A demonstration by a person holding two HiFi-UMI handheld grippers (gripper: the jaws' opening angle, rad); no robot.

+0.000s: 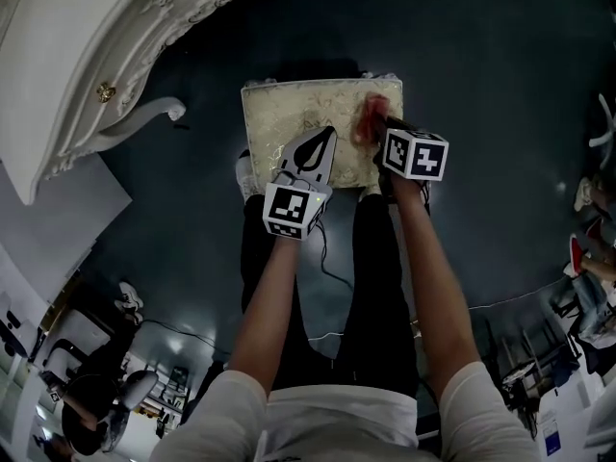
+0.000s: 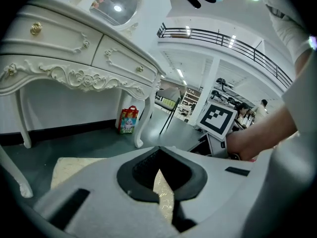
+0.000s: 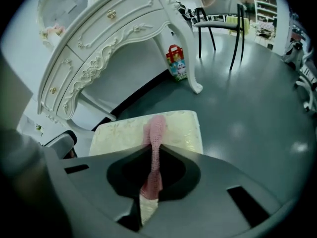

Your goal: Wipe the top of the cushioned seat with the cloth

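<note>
The cushioned seat (image 1: 308,114) is a cream, patterned square stool on the dark floor in front of my knees. A pink cloth (image 1: 371,120) lies bunched on its right part. My right gripper (image 1: 378,129) is shut on that cloth, which runs as a pink strip (image 3: 156,133) between the jaws and down onto the seat (image 3: 119,133). My left gripper (image 1: 320,142) hovers over the seat's near middle, shut with nothing in it. In the left gripper view its tips (image 2: 158,171) meet and the cream cushion (image 2: 74,165) shows behind them.
A white carved dressing table (image 1: 87,56) stands to the left of the stool, one leg (image 2: 141,123) close by. A red and green bag (image 3: 177,61) sits on the floor under it. A black chair (image 3: 220,24) stands farther off. A thin cable (image 1: 332,275) trails on the floor.
</note>
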